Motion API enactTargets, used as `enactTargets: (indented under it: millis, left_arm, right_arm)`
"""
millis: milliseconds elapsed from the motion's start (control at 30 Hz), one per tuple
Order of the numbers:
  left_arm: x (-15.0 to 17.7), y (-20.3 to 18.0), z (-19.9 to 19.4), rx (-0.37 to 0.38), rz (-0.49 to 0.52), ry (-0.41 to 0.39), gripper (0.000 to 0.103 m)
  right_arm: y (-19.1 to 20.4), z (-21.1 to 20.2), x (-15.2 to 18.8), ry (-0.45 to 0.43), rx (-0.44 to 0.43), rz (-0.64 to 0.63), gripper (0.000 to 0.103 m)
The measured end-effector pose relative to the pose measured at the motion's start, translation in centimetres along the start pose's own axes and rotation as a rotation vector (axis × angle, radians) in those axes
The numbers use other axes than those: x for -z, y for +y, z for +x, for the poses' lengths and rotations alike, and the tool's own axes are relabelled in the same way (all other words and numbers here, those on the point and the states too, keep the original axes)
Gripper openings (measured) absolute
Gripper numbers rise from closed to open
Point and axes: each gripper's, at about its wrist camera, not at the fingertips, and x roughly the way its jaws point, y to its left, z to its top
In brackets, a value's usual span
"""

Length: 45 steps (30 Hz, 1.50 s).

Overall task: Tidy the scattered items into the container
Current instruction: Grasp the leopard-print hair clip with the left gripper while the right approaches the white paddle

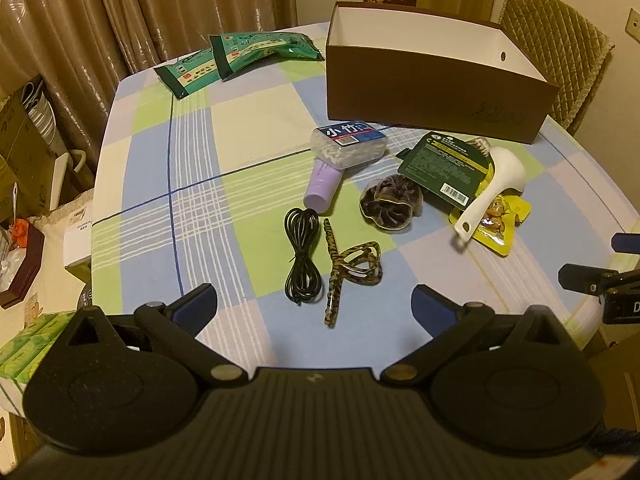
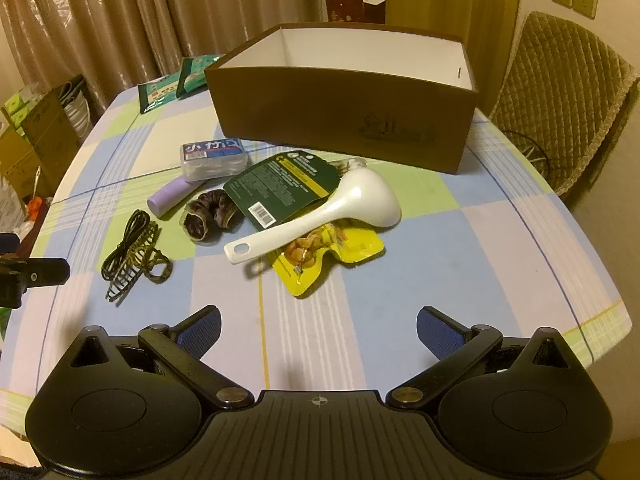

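Observation:
A brown open box (image 1: 436, 92) (image 2: 344, 112) stands at the table's far side. In front of it lie a clear pack with a blue label (image 1: 348, 144) (image 2: 212, 158), a purple tube (image 1: 322, 186) (image 2: 170, 196), a brown scrunchie (image 1: 390, 202) (image 2: 210, 216), a dark green packet (image 1: 444, 164) (image 2: 284, 188), a white spoon (image 1: 490, 186) (image 2: 328, 212), a yellow snack pouch (image 1: 500, 220) (image 2: 332, 254), a black cable (image 1: 302, 256) (image 2: 126, 240) and a leopard hair clip (image 1: 348, 268) (image 2: 138, 266). My left gripper (image 1: 314, 304) is open above the near table, just short of the cable and clip. My right gripper (image 2: 320, 328) is open near the pouch.
Two green packets (image 1: 240, 56) (image 2: 176, 80) lie at the table's far left. A padded chair (image 1: 556, 44) (image 2: 568, 92) stands behind the box on the right. Cardboard boxes (image 1: 24, 140) sit on the floor at left. The checked tablecloth (image 1: 192, 168) covers the table.

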Motion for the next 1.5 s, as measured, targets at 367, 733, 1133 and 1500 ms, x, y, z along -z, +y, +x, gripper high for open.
enactTargets:
  millis: [367,733,1133,1500]
  left_arm:
    - [0.1,0.9,0.8,0.005,-0.013,0.015,0.102]
    - [0.5,1.4,2.0,0.023,-0.016,0.033,0.102]
    - [0.2,0.2,4.3,0.088,0.032,0.019,0.093]
    - [-0.3,-0.7,7.4,0.157,0.06,-0.012,0.066]
  right_arm:
    - [0.1,0.3,-0.4,0.003,0.001,0.0,0.101]
    - [0.0,1.3,-1.3,0.013,0.001,0.004,0.101]
    - [-1.5,2.3,-1.7,0.021,0.017,0.027,0.101]
    - [-3.4,3.4,-2.0,0.053,0.047,0.053,0.101]
